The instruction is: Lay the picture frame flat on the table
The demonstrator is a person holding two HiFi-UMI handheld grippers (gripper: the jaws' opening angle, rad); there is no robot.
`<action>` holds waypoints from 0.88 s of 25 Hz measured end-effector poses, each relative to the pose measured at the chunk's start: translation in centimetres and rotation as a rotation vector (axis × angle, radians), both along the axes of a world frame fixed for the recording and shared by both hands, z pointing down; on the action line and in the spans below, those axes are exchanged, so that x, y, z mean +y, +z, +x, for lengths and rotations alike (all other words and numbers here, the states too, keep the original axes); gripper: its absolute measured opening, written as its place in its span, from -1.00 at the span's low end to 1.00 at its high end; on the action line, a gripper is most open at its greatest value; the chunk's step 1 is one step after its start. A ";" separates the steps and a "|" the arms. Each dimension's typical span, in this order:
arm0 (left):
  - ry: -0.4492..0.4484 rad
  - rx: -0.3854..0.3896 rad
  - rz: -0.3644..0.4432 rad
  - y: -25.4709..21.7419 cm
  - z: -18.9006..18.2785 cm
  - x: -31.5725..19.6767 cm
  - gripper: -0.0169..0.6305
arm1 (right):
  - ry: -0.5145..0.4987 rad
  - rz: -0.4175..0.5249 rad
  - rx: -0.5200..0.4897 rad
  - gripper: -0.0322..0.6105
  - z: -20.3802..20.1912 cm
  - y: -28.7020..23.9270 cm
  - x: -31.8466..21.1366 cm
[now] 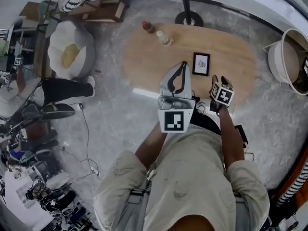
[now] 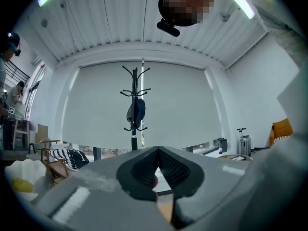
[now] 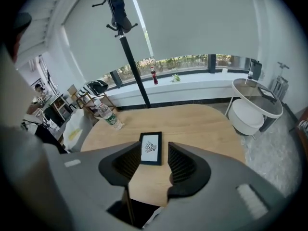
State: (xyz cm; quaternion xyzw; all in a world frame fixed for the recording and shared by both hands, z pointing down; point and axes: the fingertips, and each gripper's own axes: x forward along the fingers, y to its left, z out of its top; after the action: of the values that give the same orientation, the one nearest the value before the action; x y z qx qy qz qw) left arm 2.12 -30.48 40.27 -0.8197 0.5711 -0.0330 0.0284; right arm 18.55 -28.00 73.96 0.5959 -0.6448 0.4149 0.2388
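Note:
A small black picture frame (image 1: 201,64) with a white print lies flat on the oval wooden table (image 1: 231,47), towards its near right. In the right gripper view the frame (image 3: 150,148) shows face up beyond the two jaws. My right gripper (image 1: 220,81) hangs above the table's near edge, angled down, open and empty (image 3: 154,149). My left gripper (image 1: 183,65) is raised left of the frame and points level across the room; its jaws meet at the tips (image 2: 156,154) with nothing held. Neither gripper touches the frame.
Two bottles (image 1: 148,27) (image 1: 163,37) stand at the table's far left; one bottle (image 3: 108,117) shows in the right gripper view. A coat rack (image 2: 135,107) has its base (image 1: 188,18) behind the table. A round white side table (image 1: 284,61) stands right, a beanbag (image 1: 72,49) left.

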 end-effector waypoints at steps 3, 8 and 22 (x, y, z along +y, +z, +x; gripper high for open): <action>0.000 0.018 0.015 -0.4 0.4 1.0 -0.93 | -0.004 0.042 0.000 -0.35 0.2 -1.4 0.5; -0.011 0.012 0.007 -0.7 0.7 1.8 -0.93 | -0.007 0.106 0.006 -0.34 0.8 -4.2 1.0; 0.013 0.014 0.105 -4.3 2.2 3.6 -0.93 | 0.017 0.370 0.040 -0.33 2.7 -15.0 0.3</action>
State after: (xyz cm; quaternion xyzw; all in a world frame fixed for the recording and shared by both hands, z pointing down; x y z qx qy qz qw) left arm 4.29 -26.93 35.94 -0.8210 0.5670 0.0031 0.0673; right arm 21.27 -27.69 58.99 0.6431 -0.7002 0.2794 0.1342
